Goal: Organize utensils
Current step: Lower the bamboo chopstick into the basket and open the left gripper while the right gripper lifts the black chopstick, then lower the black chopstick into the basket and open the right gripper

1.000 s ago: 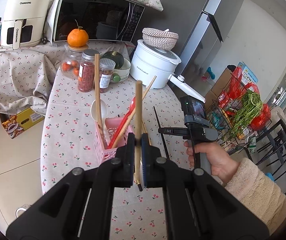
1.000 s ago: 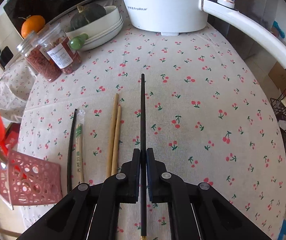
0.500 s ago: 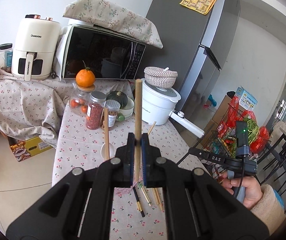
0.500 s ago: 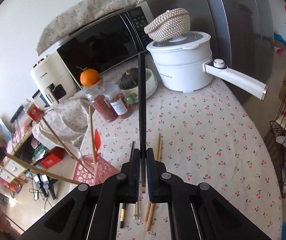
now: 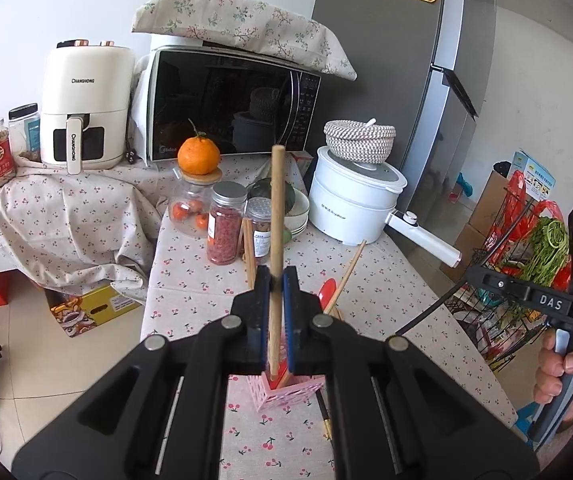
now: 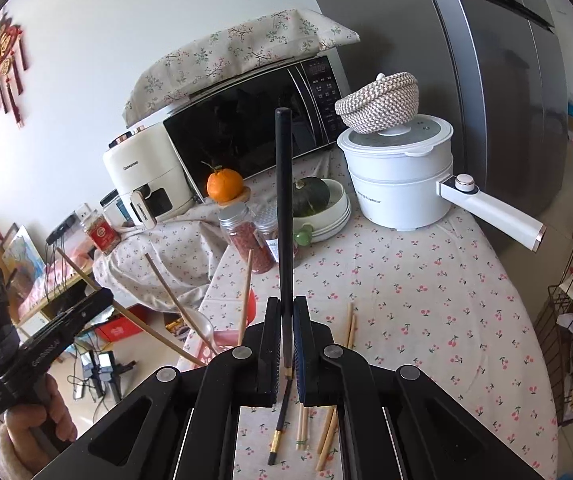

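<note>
My left gripper is shut on a wooden chopstick that stands upright, its lower end over the pink perforated holder. The holder has a red spoon and other wooden chopsticks in it. My right gripper is shut on a black chopstick, held upright above the table. Below it lie a black chopstick with a gold tip and several wooden chopsticks. The pink holder is to its left. The left gripper shows there, the right gripper in the left wrist view.
The cherry-print table holds a white electric pot with a long handle, jars, a bowl with a pumpkin and an orange. A microwave and air fryer stand behind. A wire rack is at the right.
Both grippers rose and tilted up, each still holding its chopstick. The left gripper's wooden chopstick now hangs over the pink holder. The right gripper lifted the black chopstick off the table.
</note>
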The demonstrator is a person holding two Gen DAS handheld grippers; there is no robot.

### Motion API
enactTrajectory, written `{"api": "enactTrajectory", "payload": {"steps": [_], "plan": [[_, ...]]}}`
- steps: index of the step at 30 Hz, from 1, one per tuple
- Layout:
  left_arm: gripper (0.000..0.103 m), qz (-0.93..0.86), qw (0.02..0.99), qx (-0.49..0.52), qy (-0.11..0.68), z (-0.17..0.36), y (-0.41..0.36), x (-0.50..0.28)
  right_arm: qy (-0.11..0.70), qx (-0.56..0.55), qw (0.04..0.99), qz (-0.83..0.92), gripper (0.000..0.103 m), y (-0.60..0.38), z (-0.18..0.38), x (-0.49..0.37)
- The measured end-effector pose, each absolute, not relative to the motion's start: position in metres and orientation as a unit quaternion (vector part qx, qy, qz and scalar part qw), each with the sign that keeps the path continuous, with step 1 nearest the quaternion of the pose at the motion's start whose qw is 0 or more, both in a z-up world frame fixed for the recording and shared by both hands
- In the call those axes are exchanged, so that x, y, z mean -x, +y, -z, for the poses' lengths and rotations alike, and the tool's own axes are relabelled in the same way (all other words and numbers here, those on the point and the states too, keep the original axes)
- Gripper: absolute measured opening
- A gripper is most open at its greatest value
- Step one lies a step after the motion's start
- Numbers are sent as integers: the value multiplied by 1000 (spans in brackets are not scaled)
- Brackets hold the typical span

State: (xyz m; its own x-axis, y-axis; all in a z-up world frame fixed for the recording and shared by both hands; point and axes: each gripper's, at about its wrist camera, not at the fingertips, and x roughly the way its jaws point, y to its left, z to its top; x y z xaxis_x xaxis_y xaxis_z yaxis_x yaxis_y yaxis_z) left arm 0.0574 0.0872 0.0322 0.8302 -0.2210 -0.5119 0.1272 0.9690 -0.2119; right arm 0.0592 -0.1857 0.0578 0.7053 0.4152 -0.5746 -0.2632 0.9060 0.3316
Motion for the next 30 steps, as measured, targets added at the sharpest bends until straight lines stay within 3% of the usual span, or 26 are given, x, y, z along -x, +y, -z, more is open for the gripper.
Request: {"api": "enactTrajectory", "payload": {"steps": [7,9,11,13,16,19,30], "plan": [[8,93,940,89,316,-3,78,-82,331,-121,914,-201,6,-185,-62,-56],[13,87,936,88,330,3,75,-87,328,-122,914,-207,6,-184,-64,-55],[25,88,930,102,341,4,77,-86,322,-124,914,-213,6,-183,-68,-52],[50,92,928,115,342,0,80,-82,317,-128,913,-223,6,-181,-73,-50],[76,85,928,119,342,-7,83,-73,311,-133,911,-236,6,-175,-77,-50],[83,80,920,126,362,-5,89,-63,312,-137,908,-246,6,-165,-77,-52],[87,76,903,112,408,16,96,-45,358,-111,895,-244,6,-121,-49,-78]]}}
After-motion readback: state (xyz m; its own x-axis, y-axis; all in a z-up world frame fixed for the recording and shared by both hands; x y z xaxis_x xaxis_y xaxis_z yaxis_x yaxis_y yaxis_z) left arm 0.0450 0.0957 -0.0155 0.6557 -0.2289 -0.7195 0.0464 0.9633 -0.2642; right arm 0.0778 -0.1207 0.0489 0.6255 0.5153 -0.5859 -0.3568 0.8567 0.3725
